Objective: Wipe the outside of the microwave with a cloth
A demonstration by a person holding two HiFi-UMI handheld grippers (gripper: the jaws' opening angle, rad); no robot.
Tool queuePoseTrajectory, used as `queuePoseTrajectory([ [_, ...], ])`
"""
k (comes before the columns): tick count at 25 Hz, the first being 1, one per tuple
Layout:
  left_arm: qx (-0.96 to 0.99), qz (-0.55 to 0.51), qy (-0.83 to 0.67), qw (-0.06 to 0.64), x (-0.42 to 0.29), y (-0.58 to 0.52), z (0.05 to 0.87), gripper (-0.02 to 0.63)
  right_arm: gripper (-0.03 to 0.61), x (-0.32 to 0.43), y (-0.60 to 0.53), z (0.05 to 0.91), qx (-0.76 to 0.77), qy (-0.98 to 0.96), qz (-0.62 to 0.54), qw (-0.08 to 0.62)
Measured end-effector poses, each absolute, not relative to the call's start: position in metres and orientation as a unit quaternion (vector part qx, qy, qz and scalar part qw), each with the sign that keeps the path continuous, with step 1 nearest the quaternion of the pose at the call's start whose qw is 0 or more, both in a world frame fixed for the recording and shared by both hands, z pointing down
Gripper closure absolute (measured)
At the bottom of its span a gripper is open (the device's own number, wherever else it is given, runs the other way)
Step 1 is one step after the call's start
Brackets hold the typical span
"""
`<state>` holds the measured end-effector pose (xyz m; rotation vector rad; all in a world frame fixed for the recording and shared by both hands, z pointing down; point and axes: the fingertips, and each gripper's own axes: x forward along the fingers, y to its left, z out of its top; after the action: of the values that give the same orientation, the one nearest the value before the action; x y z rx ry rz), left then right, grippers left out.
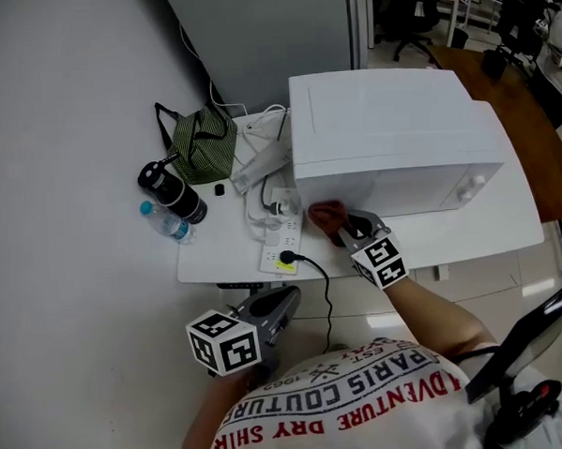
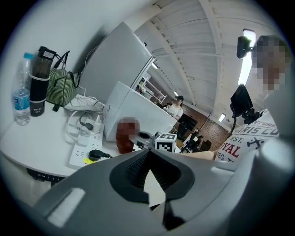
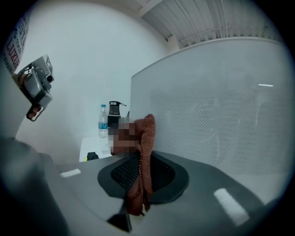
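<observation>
Right gripper (image 1: 358, 232) clamped on cloth (image 1: 326, 216): rust-brown, nubby, pinched upright between jaws. Cloth held at lower front corner of microwave (image 1: 389, 138), likely so front face can be rubbed. Microwave white, boxy, smooth; door finely dotted. Left gripper (image 1: 281, 313) kept low off table (image 1: 217, 255), jaws closed, empty
</observation>
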<state>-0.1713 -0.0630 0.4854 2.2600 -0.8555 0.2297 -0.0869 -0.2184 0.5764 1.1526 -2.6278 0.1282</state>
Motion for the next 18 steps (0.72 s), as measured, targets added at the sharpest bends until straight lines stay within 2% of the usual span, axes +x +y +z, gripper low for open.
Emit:
queuePoseTrajectory([
  [18, 0.909, 0.132, -0.205, 0.337, -0.013, -0.079, 0.483, 0.607, 0.532, 0.157, -0.212, 0.571, 0.56, -0.815, 0.088, 0.124],
])
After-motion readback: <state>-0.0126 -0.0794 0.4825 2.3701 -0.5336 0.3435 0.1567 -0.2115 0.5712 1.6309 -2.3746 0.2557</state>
